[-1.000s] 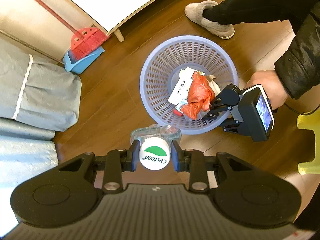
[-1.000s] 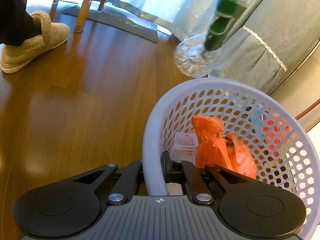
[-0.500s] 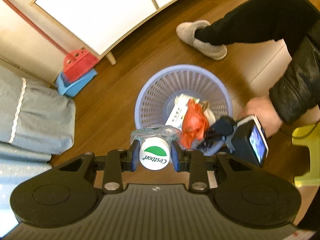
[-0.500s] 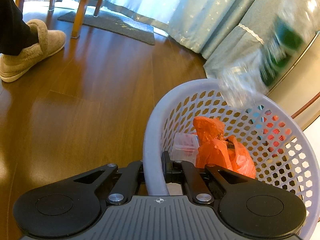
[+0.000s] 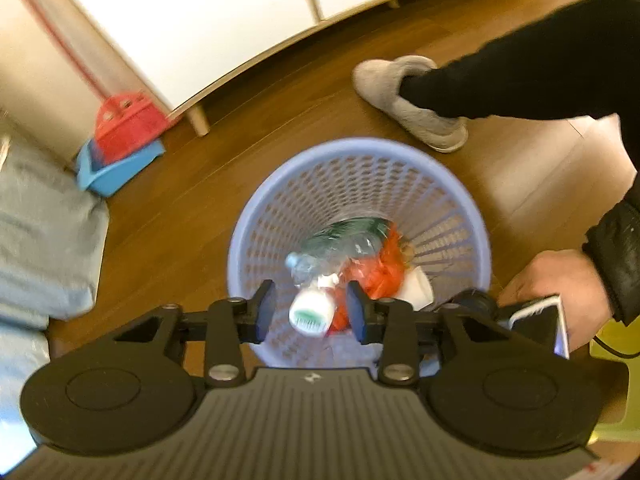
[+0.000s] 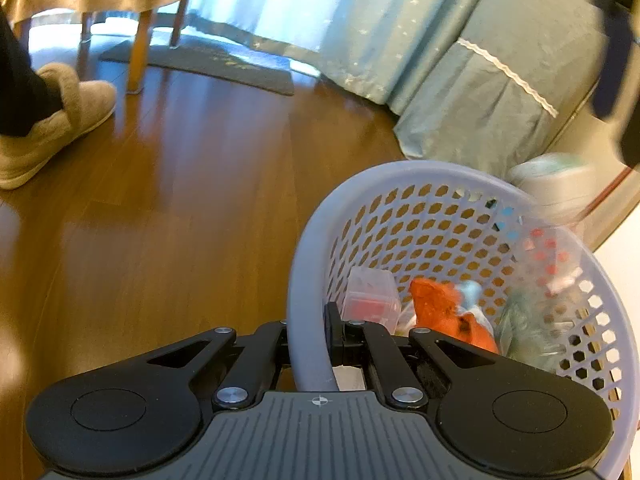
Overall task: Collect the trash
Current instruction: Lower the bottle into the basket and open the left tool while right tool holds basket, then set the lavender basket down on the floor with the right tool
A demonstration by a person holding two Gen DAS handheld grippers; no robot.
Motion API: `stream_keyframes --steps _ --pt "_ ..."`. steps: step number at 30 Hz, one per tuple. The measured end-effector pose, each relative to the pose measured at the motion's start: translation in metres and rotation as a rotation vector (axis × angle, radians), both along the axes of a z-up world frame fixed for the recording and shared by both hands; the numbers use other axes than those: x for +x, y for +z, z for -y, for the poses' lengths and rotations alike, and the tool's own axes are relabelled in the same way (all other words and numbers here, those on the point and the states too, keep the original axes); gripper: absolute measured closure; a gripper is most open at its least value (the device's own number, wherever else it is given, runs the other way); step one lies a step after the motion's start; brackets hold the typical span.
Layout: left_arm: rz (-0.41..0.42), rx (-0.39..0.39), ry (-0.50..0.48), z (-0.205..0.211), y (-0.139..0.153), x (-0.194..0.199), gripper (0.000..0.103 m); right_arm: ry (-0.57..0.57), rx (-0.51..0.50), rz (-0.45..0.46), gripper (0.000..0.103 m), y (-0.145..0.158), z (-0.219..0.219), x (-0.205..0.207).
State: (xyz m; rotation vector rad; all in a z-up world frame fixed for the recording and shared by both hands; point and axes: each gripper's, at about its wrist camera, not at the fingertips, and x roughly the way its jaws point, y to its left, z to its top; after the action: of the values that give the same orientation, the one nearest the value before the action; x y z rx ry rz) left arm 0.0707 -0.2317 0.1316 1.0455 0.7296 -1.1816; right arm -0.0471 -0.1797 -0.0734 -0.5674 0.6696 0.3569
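Left tongs (image 5: 310, 312) spread; bottle (image 5: 340, 248) label blurred, unreadable.

Black sleeve (image 5: 618, 256) (beige slipper (image 5: 412, 100))

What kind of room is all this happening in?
Most likely a bedroom or living space in a home: a wooden floor, long blue curtains, a white cabinet on short legs, and a broom in a dustpan by the wall.

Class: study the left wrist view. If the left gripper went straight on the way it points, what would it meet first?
Probably the plastic bottle, white cap nearest, between the open fingers of the left gripper and over the lilac basket. Depth is blurred.
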Motion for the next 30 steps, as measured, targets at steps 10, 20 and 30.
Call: stream_keyframes --steps 10,20,30 --pt "-0.023 -0.122 0.28 -0.088 -0.01 0.029 0.057 0.037 -0.001 -0.009 0.103 0.004 0.008 0.001" --pt "-0.07 -0.135 0.552 -0.161 -0.065 0.047 0.048 0.187 -0.034 0.005 0.103 0.0 0.006 0.01" --pt "-0.052 -0.184 0.718 -0.2 -0.081 0.076 0.036 0.444 -0.062 0.025 0.103 -0.002 0.008 0.059"
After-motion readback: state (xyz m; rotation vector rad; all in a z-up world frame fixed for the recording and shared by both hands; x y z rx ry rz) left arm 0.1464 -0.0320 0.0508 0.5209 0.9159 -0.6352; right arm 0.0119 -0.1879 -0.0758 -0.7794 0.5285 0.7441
